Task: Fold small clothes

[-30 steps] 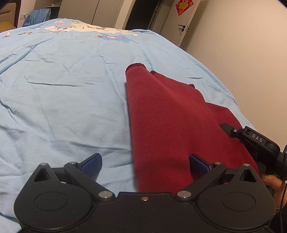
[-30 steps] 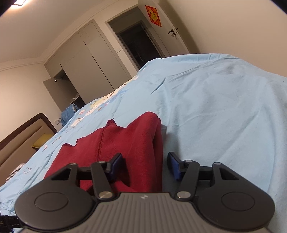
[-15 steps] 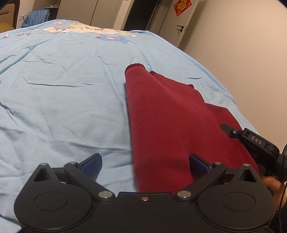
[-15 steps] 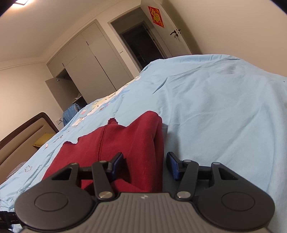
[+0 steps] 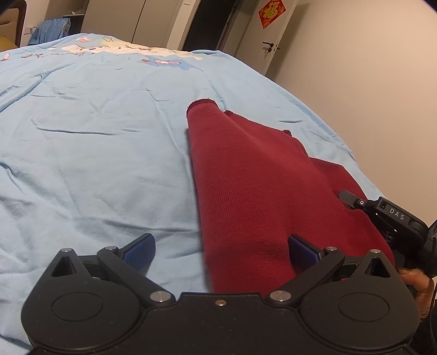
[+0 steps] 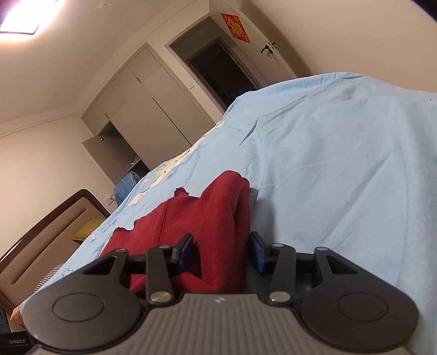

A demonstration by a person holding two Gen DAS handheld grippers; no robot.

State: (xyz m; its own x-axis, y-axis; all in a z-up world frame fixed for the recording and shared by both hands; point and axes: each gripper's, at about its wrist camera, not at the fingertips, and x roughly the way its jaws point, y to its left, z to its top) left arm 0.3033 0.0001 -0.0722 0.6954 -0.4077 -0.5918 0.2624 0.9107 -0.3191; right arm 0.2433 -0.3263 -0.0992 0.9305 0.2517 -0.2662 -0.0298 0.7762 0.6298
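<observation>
Bed (image 5: 82,163) bears one red garment (image 5: 245,177), partly folded.
Left gripper (image 5: 220,250) gapes over its edge; right gripper (image 6: 222,250) straddles a fold, unclamped; more folding left.

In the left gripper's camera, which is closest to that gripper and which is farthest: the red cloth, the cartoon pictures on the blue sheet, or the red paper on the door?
1. Red cloth, between the jaws, right side.
2. Cartoon pictures, far end of the sheet.
3. Red paper, on the door, top right.

White letters "DAS" stand on the black right gripper (image 5: 393,218) body. A red diamond door sign (image 5: 271,13) carries the gold character 福. A black box (image 6: 16,341) reads "GenRobot.AI".
</observation>
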